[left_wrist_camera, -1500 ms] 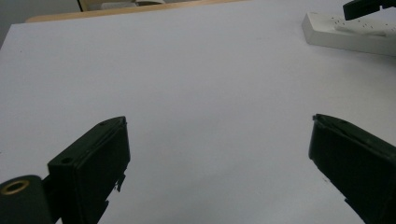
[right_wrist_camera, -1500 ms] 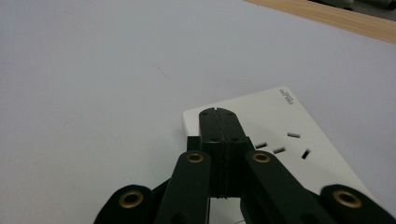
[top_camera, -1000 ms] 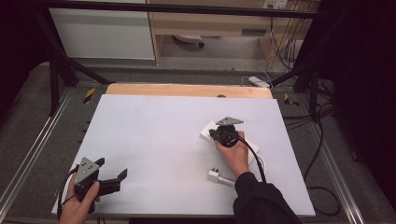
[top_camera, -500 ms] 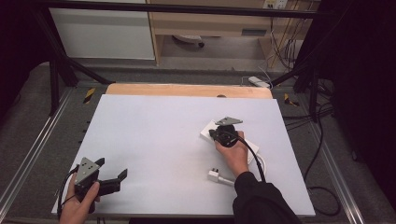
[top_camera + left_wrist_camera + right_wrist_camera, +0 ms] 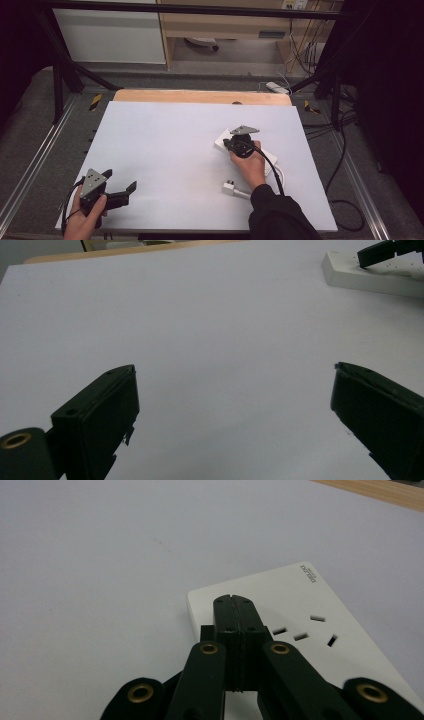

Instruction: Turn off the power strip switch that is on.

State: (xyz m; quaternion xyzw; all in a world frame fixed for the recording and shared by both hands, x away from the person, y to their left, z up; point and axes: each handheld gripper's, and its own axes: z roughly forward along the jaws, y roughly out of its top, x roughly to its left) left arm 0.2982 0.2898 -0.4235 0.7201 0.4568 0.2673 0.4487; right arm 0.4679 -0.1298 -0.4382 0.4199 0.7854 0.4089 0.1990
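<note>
Tongs [image 5: 233,600] unmoved over power strip [image 5: 300,630]

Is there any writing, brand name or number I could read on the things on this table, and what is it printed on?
One small grey brand mark sits at the far corner of the white power strip, seen in the right gripper view; it is too small and blurred to read.
The power strip's white plug shows no readable text.
The white table carries no writing or signs.
The two grippers bear no labels that can be made out.

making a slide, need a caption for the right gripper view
Shut right gripper resting over the end of a white power strip on the white table.
</note>
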